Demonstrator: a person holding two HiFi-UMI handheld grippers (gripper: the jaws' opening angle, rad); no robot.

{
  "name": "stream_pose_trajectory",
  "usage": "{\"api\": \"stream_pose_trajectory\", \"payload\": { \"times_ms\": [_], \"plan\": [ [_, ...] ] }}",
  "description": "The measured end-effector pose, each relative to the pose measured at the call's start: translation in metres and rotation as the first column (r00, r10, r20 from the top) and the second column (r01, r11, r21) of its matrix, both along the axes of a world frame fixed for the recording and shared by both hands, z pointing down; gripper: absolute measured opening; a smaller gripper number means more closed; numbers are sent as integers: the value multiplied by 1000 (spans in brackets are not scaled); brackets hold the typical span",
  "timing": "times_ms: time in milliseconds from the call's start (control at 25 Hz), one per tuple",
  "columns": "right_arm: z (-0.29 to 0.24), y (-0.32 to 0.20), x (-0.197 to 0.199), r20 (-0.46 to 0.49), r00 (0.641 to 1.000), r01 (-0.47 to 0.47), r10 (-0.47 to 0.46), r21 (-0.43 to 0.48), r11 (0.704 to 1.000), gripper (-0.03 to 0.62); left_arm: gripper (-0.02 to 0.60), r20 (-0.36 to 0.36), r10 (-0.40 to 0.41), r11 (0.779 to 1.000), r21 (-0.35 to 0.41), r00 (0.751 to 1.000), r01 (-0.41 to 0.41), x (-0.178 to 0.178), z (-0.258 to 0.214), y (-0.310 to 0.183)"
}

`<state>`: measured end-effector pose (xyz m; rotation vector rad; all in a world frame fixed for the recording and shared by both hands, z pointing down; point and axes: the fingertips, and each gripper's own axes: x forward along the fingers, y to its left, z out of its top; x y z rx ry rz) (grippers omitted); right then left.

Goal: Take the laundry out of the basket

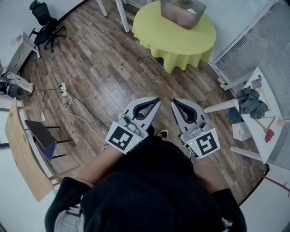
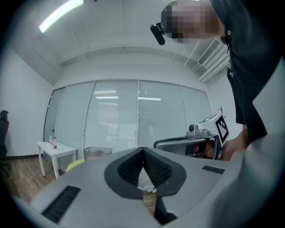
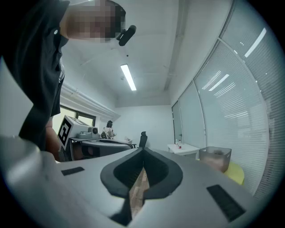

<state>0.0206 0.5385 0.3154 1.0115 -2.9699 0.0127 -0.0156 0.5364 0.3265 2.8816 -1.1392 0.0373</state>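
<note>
The grey see-through basket [image 1: 182, 11] stands on a round table with a yellow-green cloth [image 1: 174, 38], far ahead of me; something pale shows through its wall. It also appears as the basket [image 2: 97, 153] in the left gripper view and the basket [image 3: 215, 158] in the right gripper view. My left gripper [image 1: 156, 100] and right gripper [image 1: 174, 102] are held side by side close to my body, above the wood floor. Both are shut with nothing between the jaws: left gripper [image 2: 143, 152], right gripper [image 3: 142, 152].
A black office chair [image 1: 45, 25] stands at the back left. A white cable [image 1: 72, 108] trails over the floor beside a wooden board [image 1: 22, 154]. At the right stands a white table [image 1: 263, 131] with a grey-blue cloth heap [image 1: 251, 102].
</note>
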Motion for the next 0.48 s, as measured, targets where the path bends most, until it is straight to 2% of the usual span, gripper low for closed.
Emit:
{"api": "stream_pose_trajectory", "payload": {
  "times_ms": [480],
  "plan": [
    [-6,13,23,-3,999,-41,41,13,999,25,3,-2,21,1000,-3,1000,-21,22,-3,13]
  ]
}}
